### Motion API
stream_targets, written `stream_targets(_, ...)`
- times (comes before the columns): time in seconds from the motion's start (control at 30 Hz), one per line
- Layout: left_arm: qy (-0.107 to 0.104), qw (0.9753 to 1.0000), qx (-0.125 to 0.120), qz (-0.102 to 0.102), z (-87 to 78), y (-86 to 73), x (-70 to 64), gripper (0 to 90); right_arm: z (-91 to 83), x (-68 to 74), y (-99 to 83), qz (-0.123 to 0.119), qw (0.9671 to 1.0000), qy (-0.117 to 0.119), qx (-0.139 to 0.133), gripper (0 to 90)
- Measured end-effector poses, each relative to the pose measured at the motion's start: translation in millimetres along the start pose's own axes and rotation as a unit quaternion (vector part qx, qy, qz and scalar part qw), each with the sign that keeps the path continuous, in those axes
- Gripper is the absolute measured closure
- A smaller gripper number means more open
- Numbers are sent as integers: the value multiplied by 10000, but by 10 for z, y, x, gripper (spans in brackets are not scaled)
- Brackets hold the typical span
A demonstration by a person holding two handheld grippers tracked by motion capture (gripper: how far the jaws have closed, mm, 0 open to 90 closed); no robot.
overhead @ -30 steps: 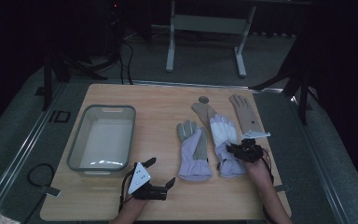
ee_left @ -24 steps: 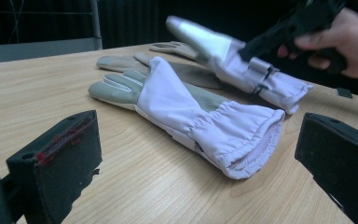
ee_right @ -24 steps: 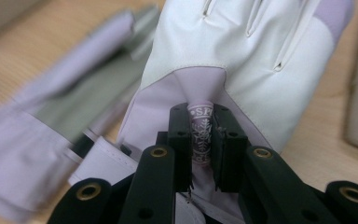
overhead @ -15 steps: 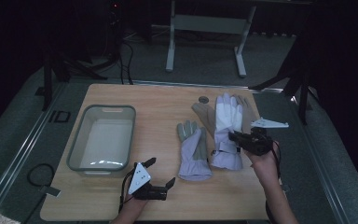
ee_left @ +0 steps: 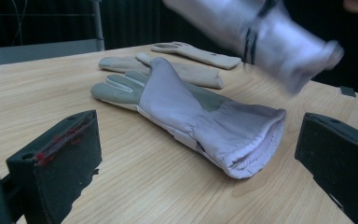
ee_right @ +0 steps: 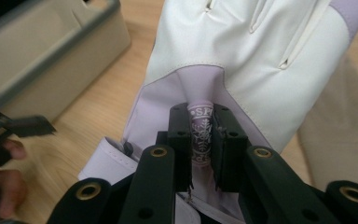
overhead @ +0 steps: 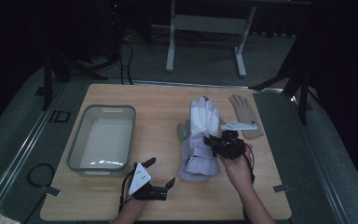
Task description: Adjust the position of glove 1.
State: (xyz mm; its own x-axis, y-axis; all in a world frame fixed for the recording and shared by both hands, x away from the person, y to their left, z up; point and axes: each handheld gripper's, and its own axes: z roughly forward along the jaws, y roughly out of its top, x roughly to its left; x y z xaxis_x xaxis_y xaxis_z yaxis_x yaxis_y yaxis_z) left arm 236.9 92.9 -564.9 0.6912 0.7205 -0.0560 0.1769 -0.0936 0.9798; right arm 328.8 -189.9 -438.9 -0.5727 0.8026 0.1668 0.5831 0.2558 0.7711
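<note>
1. Pinching a fold of the white-and-lilac glove [ee_right: 261, 60], the right gripper [overhead: 224, 143] has its jaws clamped on a printed strip near the cuff; in the right gripper view the strip stands squeezed between the two pads.
2. That glove hangs off the wooden table [overhead: 261, 186], held up above the second lilac glove [ee_left: 186, 112], which lies flat to the right of the grey tub [overhead: 103, 140]. In the left gripper view the raised one is blurred, so I judge it is swinging.
3. The left gripper [overhead: 153, 183] rests on the table just in front of the tub's near right corner, jaws wide apart with nothing between them. Its own view looks straight at the open cuff of the flat glove, which lies between the two jaws in line of sight but well beyond them.
4. Two tan gloves lie farther from the tub: one [overhead: 245, 115] past the held glove, the other [ee_left: 186, 72] tucked just behind the flat lilac one.
5. Risks, as I judge them:
   - The hold is on a narrow strip only, so the fabric could slide out if the glove swings hard.
   - The loose cuff hangs low and may drag the flat glove out of place.
   - If the tub is the goal, the dangling fingers could catch its rim and leave the glove draped half outside.
</note>
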Motion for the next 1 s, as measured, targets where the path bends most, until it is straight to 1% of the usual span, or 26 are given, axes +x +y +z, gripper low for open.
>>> stream_targets(0.07, 1, 10000, 0, 2, 0, 0, 0, 2, 113, 11, -40, 54, 9999, -4, 125, 796)
stream_targets(0.2, 0, 10000, 4, -7, 0, 0, 1, 2, 318, 18, -109, 70, 9991, -235, 350, 795)
stream_targets(0.23, 1, 10000, 5, -7, 0, 0, 1, 1, 365, 8, -126, 110, 9989, -229, 399, 795)
stream_targets(0.27, 0, 10000, 5, -6, 0, 0, 1, 2, 408, 5, -141, 115, 9985, -273, 457, 794)
stream_targets(0.3, -1, 10000, 5, -7, 0, 0, 2, 1, 449, -2, -156, 68, 9983, -327, 487, 794)
stream_targets(0.37, -1, 10000, 5, -17, 1, 0, 3, 2, 519, -14, -177, 100, 9978, -320, 568, 793)
stream_targets(0.4, -6, 10000, 5, -25, 1, 1, 4, 1, 551, -14, -185, 56, 9975, -346, 614, 792)
stream_targets(0.47, -5, 10000, -1, -37, 2, 0, 5, 2, 577, -18, -194, 56, 9973, -349, 638, 792)
stream_targets(0.5, -6, 10000, -4, -35, 2, 0, 6, 2, 625, -32, -204, 67, 9972, -293, 682, 790)
stream_targets(0.57, -6, 10000, -4, -40, 2, 0, 6, 2, 638, -32, -212, 77, 9978, -184, 627, 789)
stream_targets(0.6, -6, 10000, -3, -39, 2, 0, 6, 2, 646, -21, -214, 24, 9980, -145, 620, 788)
stream_targets(0.63, -6, 10000, -3, -39, 2, 0, 6, 2, 646, -21, -214, 24, 9980, -145, 620, 788)
stream_targets(0.7, -12, 10000, -4, -33, 2, 0, 6, 2, 694, 3, -227, -103, 9978, -73, 655, 785)
stream_targets(0.73, -13, 10000, -1, -32, 2, 0, 5, 2, 707, 11, -233, -215, 9976, -37, 658, 783)
stream_targets(0.77, -13, 10000, -4, -31, 2, 0, 5, 2, 723, 15, -239, -275, 9975, 7, 645, 782)
stream_targets(0.8, -13, 10000, -4, -32, 2, 0, 5, 2, 740, 16, -243, -281, 9973, 36, 678, 781)
stream_targets(0.93, -14, 10000, -4, -39, 2, 0, 6, 2, 827, 20, -268, -397, 9964, 51, 746, 774)
stream_targets(1.0, -15, 10000, -2, -42, 3, 0, 7, 2, 864, 13, -290, -377, 9963, 85, 769, 766)
